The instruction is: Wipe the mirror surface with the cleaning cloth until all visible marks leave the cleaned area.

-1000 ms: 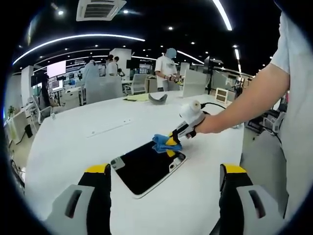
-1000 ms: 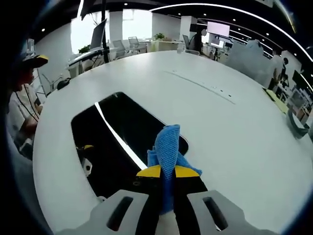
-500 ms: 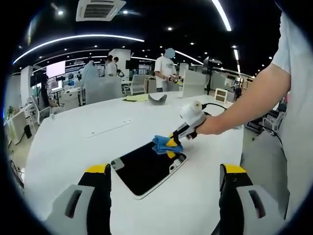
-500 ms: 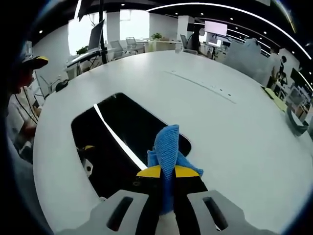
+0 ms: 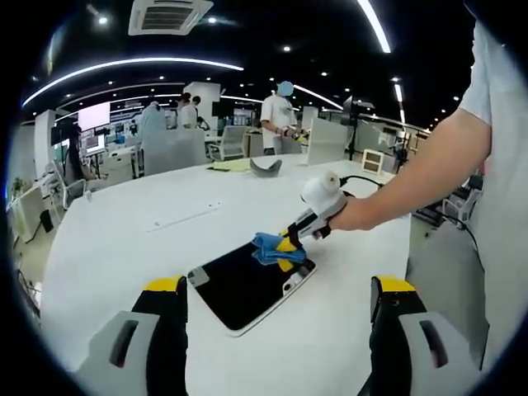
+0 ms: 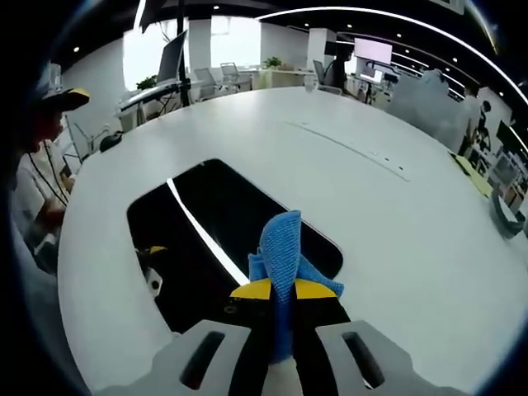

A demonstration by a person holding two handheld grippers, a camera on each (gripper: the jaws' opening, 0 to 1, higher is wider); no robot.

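blue cloth [image 6: 280,247] on mirror [image 6: 223,235]

no readable text, labels, brands or numbers on anything, distant wall screens too blurred to read

Left gripper [image 5: 279,290]: two grey moulded jaws with oval slots, each black along its inner face and capped with a yellow tip. Right gripper [image 6: 281,290]: the same grey slotted bodies, black inner faces and yellow tips. Seen from the left gripper view, the right gripper [image 5: 286,244] carries a rounded white housing with a black cable running from it. The person [image 5: 497,148] wears a light grey short-sleeved shirt, its sleeve ending above the elbow.
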